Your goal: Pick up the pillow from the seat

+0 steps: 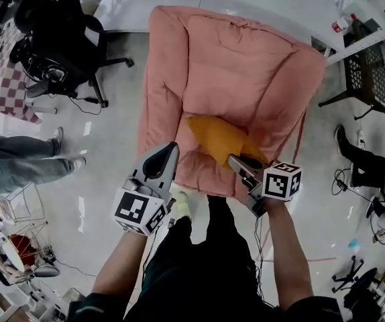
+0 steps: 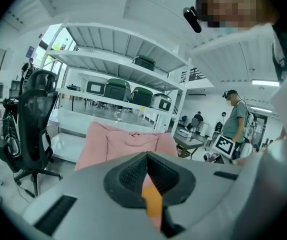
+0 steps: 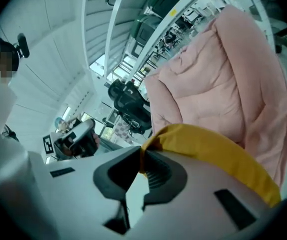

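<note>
A yellow-orange pillow [image 1: 218,138] lies on the seat of a pink padded armchair [image 1: 246,66]. My right gripper [image 1: 233,160] is at the pillow's near right corner. In the right gripper view the jaws [image 3: 142,157] are pinched on the pillow's yellow edge [image 3: 218,151], with the pink chair back [image 3: 218,84] behind. My left gripper [image 1: 172,148] hovers at the seat's front left corner, beside the pillow and apart from it. Its jaws [image 2: 147,155] meet at the tips with nothing between them. A strip of the pillow [image 2: 153,200] shows beyond them, in front of the armchair [image 2: 113,144].
A black office chair [image 1: 62,39] stands to the armchair's left, and a person's legs [image 1: 18,163] are at the far left. A black crate-like stand [image 1: 373,79] and another person's foot [image 1: 345,143] are on the right. White shelving [image 2: 123,79] rises behind the armchair.
</note>
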A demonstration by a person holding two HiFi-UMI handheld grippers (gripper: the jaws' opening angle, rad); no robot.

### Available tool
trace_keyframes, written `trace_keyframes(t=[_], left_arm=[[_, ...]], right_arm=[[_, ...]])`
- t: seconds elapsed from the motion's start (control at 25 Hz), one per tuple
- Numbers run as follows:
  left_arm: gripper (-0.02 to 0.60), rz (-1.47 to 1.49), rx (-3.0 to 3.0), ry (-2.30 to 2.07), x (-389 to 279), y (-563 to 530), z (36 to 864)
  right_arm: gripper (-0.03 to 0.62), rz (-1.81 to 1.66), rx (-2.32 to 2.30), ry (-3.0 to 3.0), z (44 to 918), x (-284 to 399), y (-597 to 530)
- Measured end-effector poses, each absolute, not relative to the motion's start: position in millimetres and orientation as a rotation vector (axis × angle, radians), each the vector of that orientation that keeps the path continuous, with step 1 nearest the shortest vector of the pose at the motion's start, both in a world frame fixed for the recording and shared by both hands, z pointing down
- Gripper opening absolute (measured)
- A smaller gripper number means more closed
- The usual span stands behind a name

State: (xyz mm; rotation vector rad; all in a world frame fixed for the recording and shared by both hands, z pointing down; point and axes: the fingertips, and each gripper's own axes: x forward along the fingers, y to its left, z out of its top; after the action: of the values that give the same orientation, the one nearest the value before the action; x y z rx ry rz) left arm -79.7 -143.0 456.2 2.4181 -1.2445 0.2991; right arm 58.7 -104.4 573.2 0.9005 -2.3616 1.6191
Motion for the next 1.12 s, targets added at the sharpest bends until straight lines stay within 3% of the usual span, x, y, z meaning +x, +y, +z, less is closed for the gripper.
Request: trace_keyframes(t=[0.24, 1.12], left_arm=[[0.005, 0.228, 2.462, -1.249, -87.4, -143.4, 402.4], [0.005, -0.065, 2.63, -1.369, -117.6, -148.2, 174.8]], right_arm=[[0.015, 1.67, 1.026, -2.56, 479.4, 57.2, -112.3], [0.017, 1.012, 1.587, -2.999, 179.3, 79.8, -145.6]])
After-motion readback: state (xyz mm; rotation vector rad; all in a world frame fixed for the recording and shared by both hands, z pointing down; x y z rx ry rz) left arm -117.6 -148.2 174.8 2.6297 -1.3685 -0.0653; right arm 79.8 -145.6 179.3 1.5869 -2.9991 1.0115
